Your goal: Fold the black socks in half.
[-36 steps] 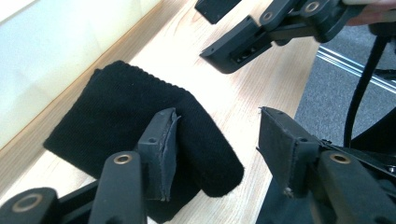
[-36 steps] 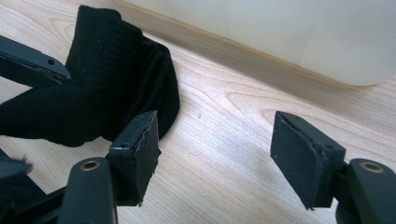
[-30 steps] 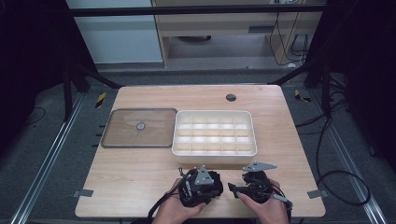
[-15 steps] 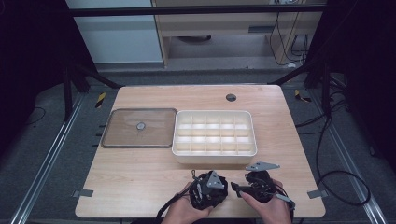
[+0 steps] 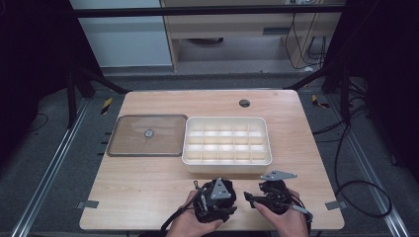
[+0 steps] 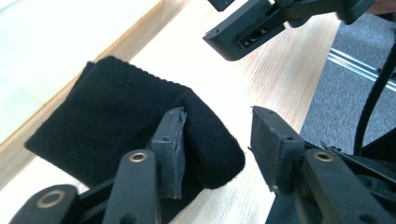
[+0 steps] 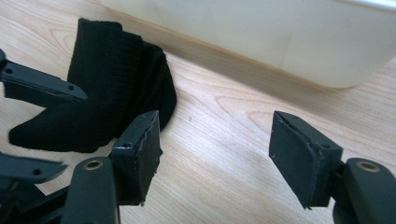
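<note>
Lying near the counter's (image 5: pixel 148 197) front edge, the black cloth (image 6: pixel 126 126) looks soft and limp. Both tools, left (image 6: pixel 217 140) and right (image 7: pixel 219 149), gape wide, holding nothing; pinch its folded edge.

A light wooden tabletop (image 5: pixel 148 187) is seen, with a round dark hole (image 5: pixel 244 103) near its far edge. A flat brown tray (image 5: pixel 147 136) and a white compartmented box (image 5: pixel 227 146) are set side by side on it. A black knitted cloth (image 7: pixel 112 93) lies on the wood just beside the box's near wall.
</note>
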